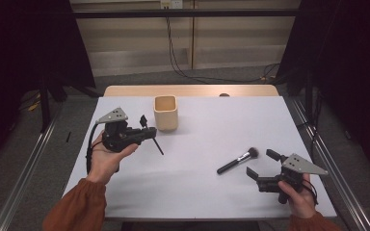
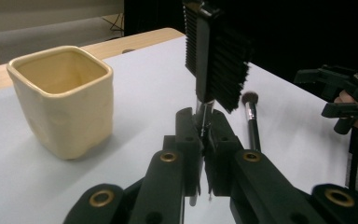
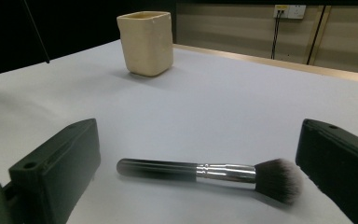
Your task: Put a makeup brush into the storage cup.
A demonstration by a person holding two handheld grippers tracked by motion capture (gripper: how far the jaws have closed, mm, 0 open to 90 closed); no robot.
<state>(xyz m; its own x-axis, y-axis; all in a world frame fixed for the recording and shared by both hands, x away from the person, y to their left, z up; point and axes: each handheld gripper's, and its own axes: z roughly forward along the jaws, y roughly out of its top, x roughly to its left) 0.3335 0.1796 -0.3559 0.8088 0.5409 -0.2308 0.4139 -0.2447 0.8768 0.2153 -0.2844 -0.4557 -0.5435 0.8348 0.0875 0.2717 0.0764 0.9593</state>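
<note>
The slim black comb-like brush (image 2: 216,60) stood clenched by its thin handle in the left gripper (image 1: 147,132), lifted just beside the cream square ceramic cup (image 1: 166,113). Dropping it in looked like the step in hand: carry it over the rim, then let go. The right gripper (image 1: 262,163) hung spread wide around the black-handled makeup brush (image 3: 205,172) lying on the white table (image 1: 212,130), seemingly next to close.

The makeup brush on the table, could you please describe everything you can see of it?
The makeup brush lies flat on the white table, apart from the cream cup. It has a glossy black handle, a shiny silver ferrule and a rounded, fluffy head of dark bristles with paler tips. Nothing touches it; in the right gripper view it lies between the jaws of the open right gripper, which is not closed on it.
</note>
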